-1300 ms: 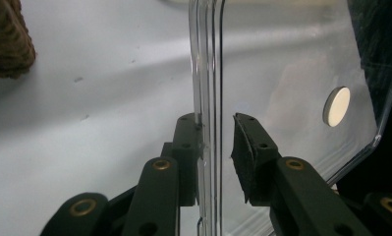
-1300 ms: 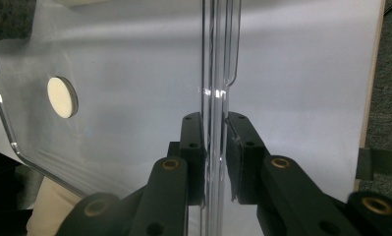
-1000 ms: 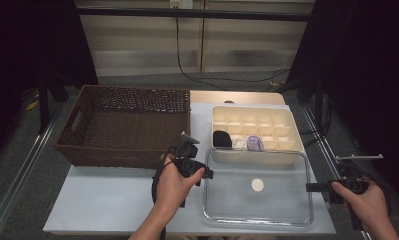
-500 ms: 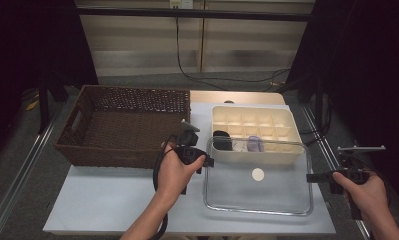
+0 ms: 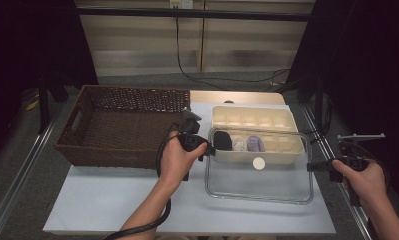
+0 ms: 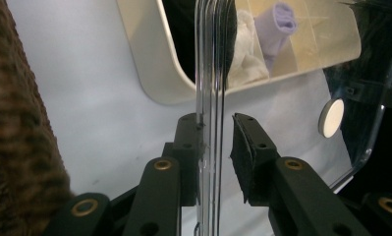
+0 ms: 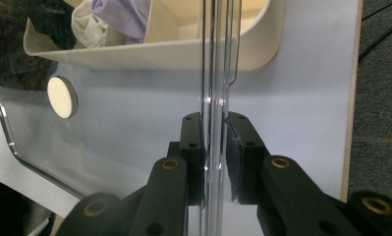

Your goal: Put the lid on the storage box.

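I hold a clear plastic lid [image 5: 259,181] with a white round disc [image 5: 258,162] between both grippers, above the white table. Its far edge overlaps the front of a cream compartment box [image 5: 252,117]. The box holds black [image 5: 223,141], white [image 5: 238,145] and purple [image 5: 253,144] rolled cloths. My left gripper [image 5: 207,150] is shut on the lid's left rim, and the left gripper view shows that rim [image 6: 210,73] running between its jaws [image 6: 215,132]. My right gripper [image 5: 312,166] is shut on the right rim [image 7: 215,59], with both pads [image 7: 215,130] pressed on it.
A brown wicker basket [image 5: 127,125] stands to the left of the box, close behind my left hand. The white table top [image 5: 112,200] lies bare at the front left. The table's right edge [image 5: 327,200] runs just beside my right hand, with dark floor beyond.
Both hands have carried the lid away from me and a little upward. It has gone from lying in front of the box to overlapping the box's front row.
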A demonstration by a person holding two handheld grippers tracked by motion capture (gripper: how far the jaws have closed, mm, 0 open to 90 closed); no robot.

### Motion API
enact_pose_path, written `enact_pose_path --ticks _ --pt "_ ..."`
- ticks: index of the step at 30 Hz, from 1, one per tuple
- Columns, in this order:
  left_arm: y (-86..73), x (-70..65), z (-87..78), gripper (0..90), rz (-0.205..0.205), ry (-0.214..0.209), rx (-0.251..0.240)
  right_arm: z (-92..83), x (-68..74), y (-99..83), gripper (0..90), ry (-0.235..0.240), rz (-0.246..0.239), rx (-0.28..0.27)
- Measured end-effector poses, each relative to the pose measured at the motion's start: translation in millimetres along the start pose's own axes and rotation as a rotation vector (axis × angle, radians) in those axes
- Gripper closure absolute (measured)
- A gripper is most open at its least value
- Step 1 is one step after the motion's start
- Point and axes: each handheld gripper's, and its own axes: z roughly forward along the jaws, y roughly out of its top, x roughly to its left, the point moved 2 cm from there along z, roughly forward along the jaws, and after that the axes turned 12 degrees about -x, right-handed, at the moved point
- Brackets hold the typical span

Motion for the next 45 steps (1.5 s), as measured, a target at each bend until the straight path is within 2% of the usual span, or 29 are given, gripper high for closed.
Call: enact_pose_path --ticks 8,17,22,25,30,38,39,41,42,43,45 --pt "15.3 -0.7 8.1 73.3 -0.015 -0.009 -0.002 0.5 -1.7 14.5 78.7 -0.015 -0.001 -0.004" --pt "36.3 -1.2 13.6 73.9 -0.042 -0.016 -0.031 4.8 -1.3 39.2 78.4 -0.046 -0.011 -0.014" --pt "46.3 3.7 16.2 74.6 -0.053 -0.019 -0.042 11.7 -1.4 48.0 78.4 -0.049 -0.006 -0.025" --pt "51.2 7.0 20.6 74.8 -0.074 -0.011 -0.047 18.1 -2.9 52.7 78.3 -0.054 -0.007 -0.027" --pt "58.8 13.5 27.0 75.0 -0.088 0.003 -0.053 28.1 -3.0 60.4 78.2 -0.064 0.003 -0.022" --pt "73.0 22.1 32.7 75.1 -0.103 0.002 -0.060 38.9 -2.4 75.7 78.2 -0.078 -0.002 -0.029" --pt "75.5 23.7 33.6 75.2 -0.118 0.001 -0.065 40.0 -1.8 77.9 78.1 -0.079 -0.002 -0.028" --pt "78.9 27.5 34.8 75.7 -0.115 -0.004 -0.062 42.5 -1.1 82.3 78.2 -0.077 0.003 -0.032" --pt "80.3 27.1 36.3 75.7 -0.127 0.004 -0.074 43.7 -1.5 84.1 78.3 -0.074 0.007 -0.026" --pt "81.6 28.5 36.3 75.8 -0.119 -0.005 -0.061 45.3 -2.4 85.8 78.3 -0.073 0.007 -0.029" --pt "84.1 28.6 39.7 76.1 -0.135 -0.003 -0.068 48.6 -3.7 88.1 78.1 -0.085 0.000 -0.021"
